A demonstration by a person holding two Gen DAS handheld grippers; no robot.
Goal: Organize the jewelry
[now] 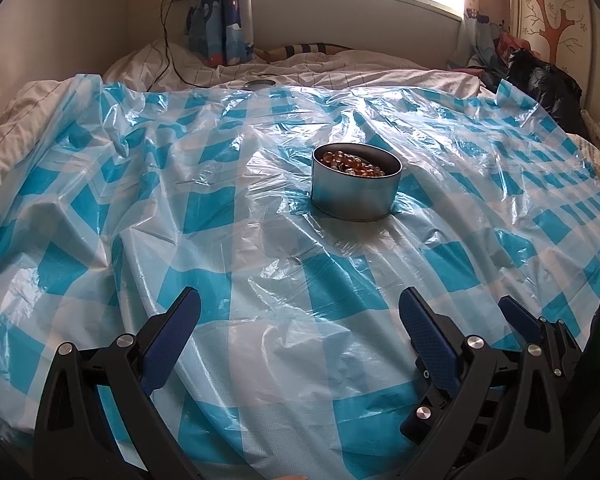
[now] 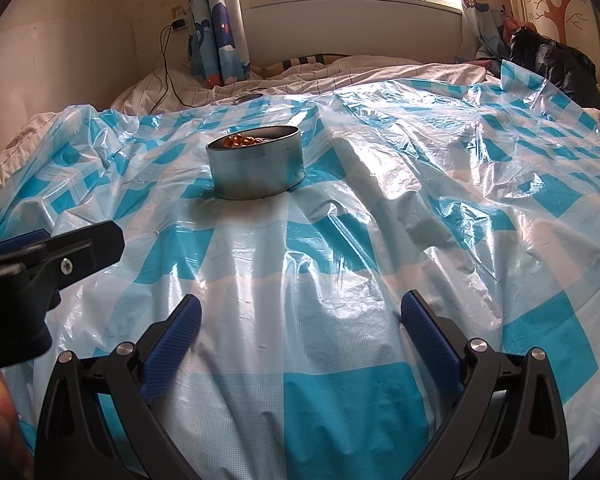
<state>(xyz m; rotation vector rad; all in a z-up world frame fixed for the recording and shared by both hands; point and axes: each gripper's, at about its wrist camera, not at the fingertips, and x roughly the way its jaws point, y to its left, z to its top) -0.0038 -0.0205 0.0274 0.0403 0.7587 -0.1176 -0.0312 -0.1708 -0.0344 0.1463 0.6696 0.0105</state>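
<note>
Open tin (image 1: 356, 182) of amber beads (image 1: 350, 164) mid-bed (image 1: 40, 108), on plastic sheet (image 1: 220, 240). Left hand-held gripper (image 1: 300, 320) and right hand-held gripper (image 2: 300, 316) both spread, empty, near front edge. Tin likely rigid, light, tippy on soft bedding; beads loose, slippery. Best grip: across tin wall.

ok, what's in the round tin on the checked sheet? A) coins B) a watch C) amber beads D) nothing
C: the open metal tin holds a pile of amber beads, visible over its rim from both wrist views; both tongs sit open and clear of it.
</note>
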